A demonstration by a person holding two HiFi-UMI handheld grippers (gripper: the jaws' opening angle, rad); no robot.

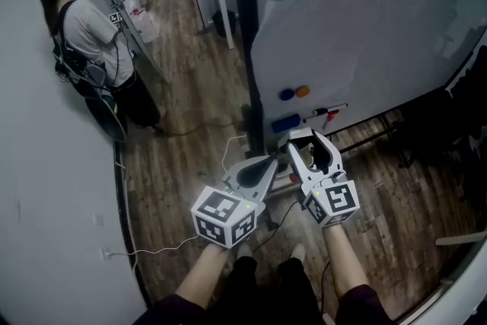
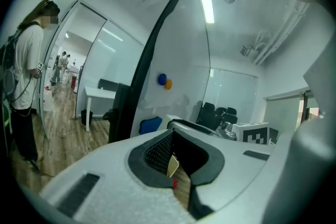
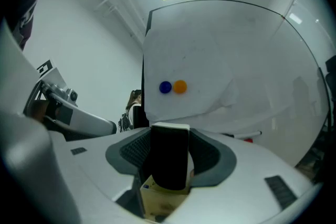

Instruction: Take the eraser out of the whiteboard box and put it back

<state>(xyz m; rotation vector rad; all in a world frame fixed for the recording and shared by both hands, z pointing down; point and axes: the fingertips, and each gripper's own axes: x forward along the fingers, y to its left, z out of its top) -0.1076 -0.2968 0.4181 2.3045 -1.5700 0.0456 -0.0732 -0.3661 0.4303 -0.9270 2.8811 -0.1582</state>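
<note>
Starting at lower centre-left of the head view, the left gripper (image 1: 270,164) has its jaws closed together on nothing and points up and to the right. Just above its tips, low on the whiteboard (image 1: 365,34), sits the blue box (image 1: 285,122), which I take to be the eraser's home; its long side runs along the board. Right of it, the right gripper (image 1: 308,141) clamps the black eraser (image 3: 169,157) upright between widely set jaws, forearm straight. The blue box lies just up and left of these tips, so this hand is the nearer.
</note>
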